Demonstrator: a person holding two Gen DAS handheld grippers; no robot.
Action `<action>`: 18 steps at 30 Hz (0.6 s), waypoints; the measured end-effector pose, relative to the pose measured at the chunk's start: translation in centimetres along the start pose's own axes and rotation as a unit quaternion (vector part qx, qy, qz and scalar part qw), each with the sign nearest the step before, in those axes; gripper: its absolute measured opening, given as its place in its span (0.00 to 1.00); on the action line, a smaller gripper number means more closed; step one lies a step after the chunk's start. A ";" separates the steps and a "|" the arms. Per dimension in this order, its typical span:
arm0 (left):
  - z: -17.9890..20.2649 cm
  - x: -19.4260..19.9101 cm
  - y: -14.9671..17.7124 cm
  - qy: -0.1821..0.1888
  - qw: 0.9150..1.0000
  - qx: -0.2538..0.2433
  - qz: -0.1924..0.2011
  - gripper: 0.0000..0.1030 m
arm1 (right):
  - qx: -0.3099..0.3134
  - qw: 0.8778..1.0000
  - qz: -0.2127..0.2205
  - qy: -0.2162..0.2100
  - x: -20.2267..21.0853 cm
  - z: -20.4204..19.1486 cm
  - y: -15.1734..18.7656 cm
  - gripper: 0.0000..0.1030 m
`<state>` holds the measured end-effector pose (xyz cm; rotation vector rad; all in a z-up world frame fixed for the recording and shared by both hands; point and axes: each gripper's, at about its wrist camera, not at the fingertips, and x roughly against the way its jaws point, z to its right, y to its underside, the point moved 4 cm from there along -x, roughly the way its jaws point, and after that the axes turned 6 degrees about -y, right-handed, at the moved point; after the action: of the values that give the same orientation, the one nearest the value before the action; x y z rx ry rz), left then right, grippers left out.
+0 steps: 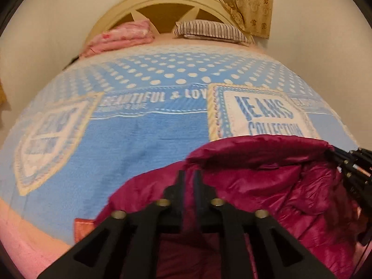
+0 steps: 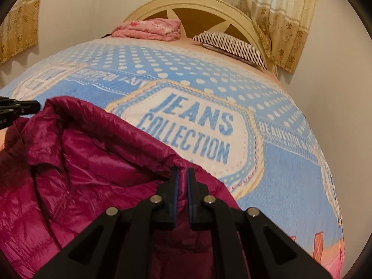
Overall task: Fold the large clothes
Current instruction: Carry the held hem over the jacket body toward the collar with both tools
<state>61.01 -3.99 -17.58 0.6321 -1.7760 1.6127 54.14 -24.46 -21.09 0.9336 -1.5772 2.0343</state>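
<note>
Bed (image 1: 121,139) with blue blanket — magenta down jacket (image 2: 76,162) at near edge. Right gripper (image 2: 181,174) clamps its hem; left gripper (image 1: 188,176) jaws slightly parted astride the hem — grip uncertain.

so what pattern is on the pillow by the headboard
Thin dark and white stripes on the flat pillow leaning by the cream headboard; clearest in the right wrist view.

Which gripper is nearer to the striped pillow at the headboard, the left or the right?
Right, though only slightly. The right gripper pinches the magenta down jacket on the striped pillow's side of the bed; the left gripper is on the pink bedding's side.
</note>
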 end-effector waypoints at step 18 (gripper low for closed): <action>0.7 -2.2 -0.4 -0.044 0.998 -0.049 0.018 0.17 | 0.008 1.000 0.010 0.001 -0.2 0.4 0.1 0.07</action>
<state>62.70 -4.89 -18.93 0.6378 -1.9287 1.5319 54.32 -24.82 -21.28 0.9246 -1.5781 2.0632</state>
